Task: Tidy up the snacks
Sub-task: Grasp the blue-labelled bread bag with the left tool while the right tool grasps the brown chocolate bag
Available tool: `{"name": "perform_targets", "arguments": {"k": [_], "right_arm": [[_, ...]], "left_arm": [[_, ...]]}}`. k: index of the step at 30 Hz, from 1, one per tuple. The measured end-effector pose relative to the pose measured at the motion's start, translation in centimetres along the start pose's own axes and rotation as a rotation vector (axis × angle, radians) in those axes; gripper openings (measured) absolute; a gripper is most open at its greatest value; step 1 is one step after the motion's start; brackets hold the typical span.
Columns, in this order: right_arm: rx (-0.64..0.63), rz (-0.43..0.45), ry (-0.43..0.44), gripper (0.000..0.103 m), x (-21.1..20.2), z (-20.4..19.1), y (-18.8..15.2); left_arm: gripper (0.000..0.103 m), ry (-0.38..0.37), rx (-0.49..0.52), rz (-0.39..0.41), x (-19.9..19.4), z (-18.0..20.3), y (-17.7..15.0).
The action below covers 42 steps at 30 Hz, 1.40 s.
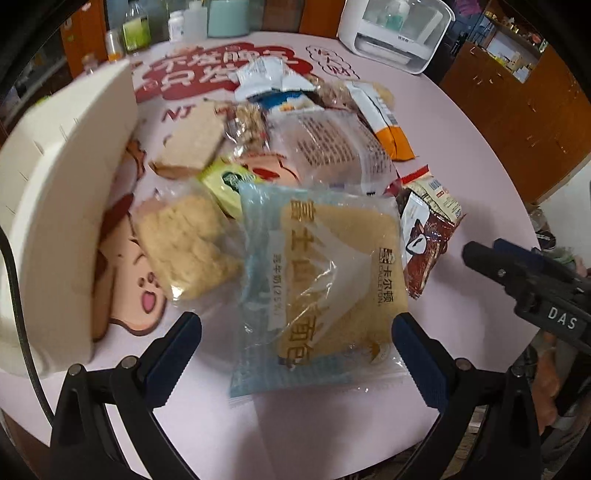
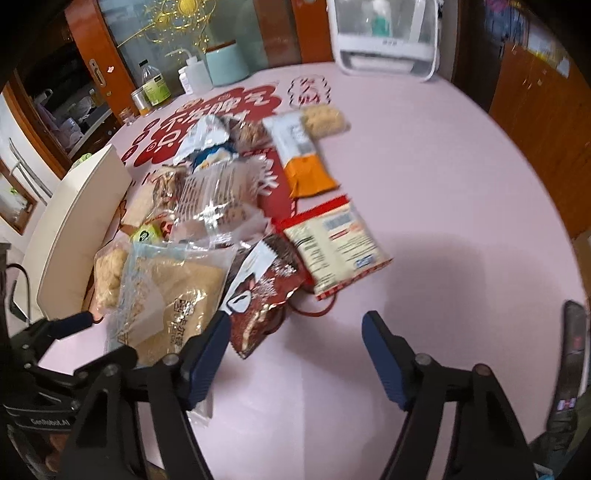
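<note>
A pile of snack packets lies on the pink round table [image 1: 461, 155]. Nearest is a clear blue-edged bread packet [image 1: 321, 277], also in the right wrist view [image 2: 173, 291]. My left gripper [image 1: 295, 343] is open, its fingers on either side of the bread packet's near end. Beside it lie a dark red packet [image 1: 428, 236], a pale rice cracker packet [image 1: 188, 247], a green packet [image 1: 229, 184], a wafer [image 1: 192, 144] and an orange packet [image 1: 391, 125]. My right gripper [image 2: 295, 354] is open and empty above bare table, next to the dark red packet [image 2: 262, 295].
A white storage box [image 1: 62, 206] stands at the left, also in the right wrist view [image 2: 77, 229]. A white appliance [image 1: 395, 29] and several bottles and a teal jar [image 2: 225, 62] stand at the table's far edge. A red-edged white packet [image 2: 332, 247] lies mid-table.
</note>
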State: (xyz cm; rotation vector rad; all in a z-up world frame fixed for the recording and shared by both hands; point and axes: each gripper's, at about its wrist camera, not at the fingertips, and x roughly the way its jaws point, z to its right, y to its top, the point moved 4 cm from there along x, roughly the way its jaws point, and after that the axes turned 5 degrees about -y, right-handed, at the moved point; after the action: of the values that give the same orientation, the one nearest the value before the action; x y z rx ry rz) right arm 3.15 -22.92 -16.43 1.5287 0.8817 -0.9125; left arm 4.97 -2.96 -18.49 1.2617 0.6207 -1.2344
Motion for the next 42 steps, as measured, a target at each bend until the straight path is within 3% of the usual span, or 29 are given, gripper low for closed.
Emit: {"name": "perform_targets", "arguments": {"k": [12, 17, 22, 27, 30, 32, 36, 42], "right_arm": [[0.013, -0.078, 0.057, 0.068, 4.1, -0.6, 0.2], [-0.011, -0.06, 0.068, 0.065, 4.4, -1.3, 0.5], [-0.042, -0.063, 0.12, 0.041, 4.4, -2.3, 0.4], [-0.064, -0.045, 0.101, 0.036, 3.9, -2.4, 0.1], [-0.08, -0.034, 0.083, 0.033, 3.7, -2.6, 0.1], [-0.088, -0.031, 0.072, 0.032, 3.5, -2.7, 0.0], [-0.087, -0.027, 0.063, 0.031, 3.3, -2.6, -0.1], [-0.085, -0.017, 0.066, 0.025, 2.5, -2.6, -0.5]], "left_arm": [[0.103, -0.037, -0.06, -0.096, 2.6, -1.6, -0.3], [0.103, -0.031, -0.039, -0.1, 3.4, -1.3, 0.5], [0.103, -0.031, -0.006, -0.115, 4.4, 0.1, 1.5], [0.099, -0.046, 0.045, -0.124, 4.9, 1.4, 2.0], [0.086, -0.037, 0.059, -0.094, 4.7, 1.7, 2.4], [0.062, -0.039, 0.093, -0.067, 4.0, 1.8, 2.4], [0.05, -0.042, 0.111, -0.038, 3.3, 2.2, 2.1], [0.029, -0.087, 0.058, 0.015, 1.2, 0.7, 1.5]]}}
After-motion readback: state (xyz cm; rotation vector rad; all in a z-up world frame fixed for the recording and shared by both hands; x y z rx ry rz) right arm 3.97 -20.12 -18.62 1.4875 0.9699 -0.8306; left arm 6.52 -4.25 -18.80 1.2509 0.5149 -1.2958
